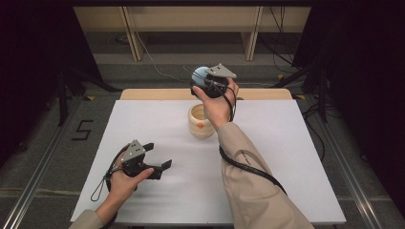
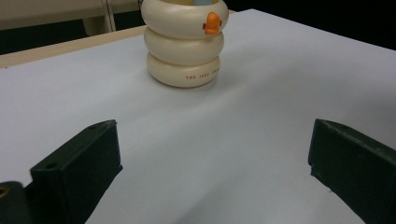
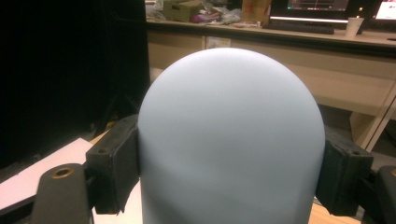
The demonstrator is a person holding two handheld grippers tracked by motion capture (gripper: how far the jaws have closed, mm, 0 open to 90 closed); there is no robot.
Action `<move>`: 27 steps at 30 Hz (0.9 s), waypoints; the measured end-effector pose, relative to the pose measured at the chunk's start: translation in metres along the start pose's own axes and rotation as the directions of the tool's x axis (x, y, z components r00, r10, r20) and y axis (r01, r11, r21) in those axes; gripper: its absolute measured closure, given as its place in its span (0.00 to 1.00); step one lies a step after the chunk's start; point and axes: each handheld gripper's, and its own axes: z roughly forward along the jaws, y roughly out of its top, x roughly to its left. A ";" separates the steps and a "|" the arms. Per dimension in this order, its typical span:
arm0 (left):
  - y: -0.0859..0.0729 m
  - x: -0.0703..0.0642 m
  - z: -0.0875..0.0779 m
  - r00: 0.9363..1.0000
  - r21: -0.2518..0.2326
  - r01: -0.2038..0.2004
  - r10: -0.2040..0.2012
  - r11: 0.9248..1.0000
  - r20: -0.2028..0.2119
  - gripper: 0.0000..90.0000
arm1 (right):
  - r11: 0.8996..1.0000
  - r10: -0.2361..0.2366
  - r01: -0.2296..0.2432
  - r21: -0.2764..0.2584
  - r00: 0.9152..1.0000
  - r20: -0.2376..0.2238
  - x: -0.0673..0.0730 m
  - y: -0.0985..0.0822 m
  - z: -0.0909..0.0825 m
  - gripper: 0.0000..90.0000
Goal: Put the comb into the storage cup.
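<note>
Right claw (image 1: 206, 80) clamps the pale-blue dome (image 3: 231, 140) aloft behind the cream ringed duck cup (image 1: 201, 121) on the worktop (image 1: 286, 157), left claw (image 1: 155, 157) wide, idle; next probably lower it onto the cup.

Desk (image 1: 267, 157) surface bare around the ringed cream duck cup (image 1: 201, 121), the sole obstacle, near far edge centre. Left tool (image 1: 157, 156) low, well apart from it; open desk between them.

A white tabletop (image 1: 267, 157) lies over grey floor. Wooden furniture (image 1: 191, 19) stands at the far side. A painted "5" (image 1: 82, 130) marks the floor, left.
</note>
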 end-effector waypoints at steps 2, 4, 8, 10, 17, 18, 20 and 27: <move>0.000 0.000 0.000 1.000 0.000 0.001 -0.001 1.000 0.000 0.02 | 1.000 -0.004 0.004 0.007 1.000 -0.002 -0.001 -0.002 0.001 0.24; 0.000 0.000 0.000 1.000 0.000 0.001 -0.001 1.000 0.000 0.02 | 1.000 -0.001 0.001 0.009 1.000 -0.002 -0.001 -0.003 0.001 0.24; 0.000 0.000 0.000 1.000 0.000 0.000 0.000 1.000 0.000 0.02 | 1.000 0.001 -0.001 0.013 1.000 0.000 -0.001 -0.004 0.002 0.24; 0.000 0.000 0.000 1.000 0.000 0.000 0.000 1.000 0.000 0.02 | 1.000 0.001 -0.001 0.014 1.000 0.001 -0.001 -0.004 0.003 0.24; 0.000 0.000 0.000 1.000 0.000 0.001 -0.001 1.000 0.000 0.02 | 1.000 0.002 -0.002 0.024 1.000 0.002 -0.002 -0.006 0.004 0.24; 0.000 0.000 0.000 1.000 0.000 0.001 -0.001 1.000 0.000 0.02 | 1.000 0.002 -0.002 0.025 1.000 0.002 -0.003 -0.007 0.004 0.24; 0.000 0.000 0.001 1.000 0.001 0.001 -0.001 1.000 0.001 0.02 | 1.000 0.000 0.000 0.031 1.000 0.002 -0.003 -0.008 0.004 0.24; -0.001 0.000 0.001 1.000 0.002 0.001 -0.001 1.000 0.004 0.02 | 0.999 0.007 -0.007 0.039 1.000 0.001 -0.003 -0.011 0.006 0.24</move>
